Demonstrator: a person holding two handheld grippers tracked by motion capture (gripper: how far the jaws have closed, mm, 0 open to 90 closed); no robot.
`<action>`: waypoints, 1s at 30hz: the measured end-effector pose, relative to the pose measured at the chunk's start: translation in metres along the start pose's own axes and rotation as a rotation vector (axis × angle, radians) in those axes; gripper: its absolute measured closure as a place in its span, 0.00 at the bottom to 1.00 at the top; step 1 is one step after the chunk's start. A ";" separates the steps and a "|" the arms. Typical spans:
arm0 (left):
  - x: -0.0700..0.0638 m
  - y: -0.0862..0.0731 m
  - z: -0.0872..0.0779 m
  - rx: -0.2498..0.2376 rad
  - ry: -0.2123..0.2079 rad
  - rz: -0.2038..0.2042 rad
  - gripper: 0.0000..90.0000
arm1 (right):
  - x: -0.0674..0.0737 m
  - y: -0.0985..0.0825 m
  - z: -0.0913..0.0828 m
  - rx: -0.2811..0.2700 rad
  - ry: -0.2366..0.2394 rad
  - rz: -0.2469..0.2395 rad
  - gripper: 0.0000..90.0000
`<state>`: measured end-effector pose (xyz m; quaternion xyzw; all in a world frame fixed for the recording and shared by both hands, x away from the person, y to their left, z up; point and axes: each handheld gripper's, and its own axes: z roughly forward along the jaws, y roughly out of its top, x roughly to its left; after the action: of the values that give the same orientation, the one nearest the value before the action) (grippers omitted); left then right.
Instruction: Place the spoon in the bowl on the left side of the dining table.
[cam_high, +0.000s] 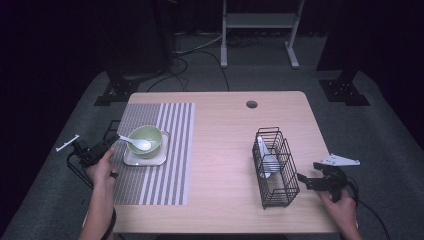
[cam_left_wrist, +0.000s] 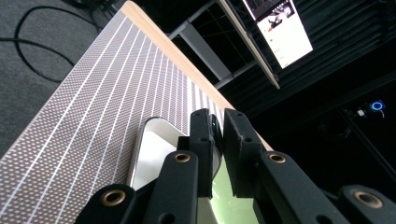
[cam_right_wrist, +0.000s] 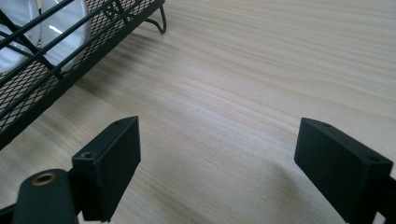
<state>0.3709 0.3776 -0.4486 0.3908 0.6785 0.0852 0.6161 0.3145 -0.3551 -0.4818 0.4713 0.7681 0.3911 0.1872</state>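
Dark surroundings and grey carpet are framing a light wooden table (cam_high: 220, 150), which is carrying a striped placemat (cam_high: 175, 150) at the person's left and a black wire basket (cam_high: 287, 187) at the right. On the placemat, a green bowl (cam_high: 152, 136) is sitting on a white square plate (cam_high: 131, 159), with a white spoon (cam_high: 136, 142) lying across the bowl. A second white spoon (cam_high: 266, 159) is standing inside the basket.

The left tongs (cam_high: 111, 141) are resting at the bowl's near-left side, by the handle end of the spoon in the bowl. In the left gripper view the left tongs (cam_left_wrist: 219, 140) are nearly closed, with a thin pale edge sitting between the jaws (it cannot be told whether this is the spoon handle or the rim of the plate). The right tongs (cam_high: 301, 178) are hovering just beside the basket; in the right gripper view these right tongs (cam_right_wrist: 217, 154) are standing wide apart and holding nothing.

The step in hand is judged to be gripping the spoon at the bowl. To do it well, keep the jaws square on the handle, confirm the grip before lifting, and raise slowly so the bowl is not being dragged off its plate.
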 end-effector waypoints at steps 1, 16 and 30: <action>0.001 0.000 0.000 0.002 -0.003 -0.001 0.91 | 0.000 0.000 0.000 0.001 0.000 0.000 0.15; 0.004 -0.005 0.003 0.023 0.001 0.008 0.89 | 0.000 0.000 0.000 -0.001 -0.001 -0.003 0.15; -0.001 -0.008 -0.004 0.044 0.021 0.068 0.73 | 0.000 0.000 -0.001 -0.004 -0.001 0.002 0.15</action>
<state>0.3636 0.3726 -0.4516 0.4262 0.6730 0.0952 0.5969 0.3143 -0.3556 -0.4814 0.4720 0.7666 0.3926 0.1882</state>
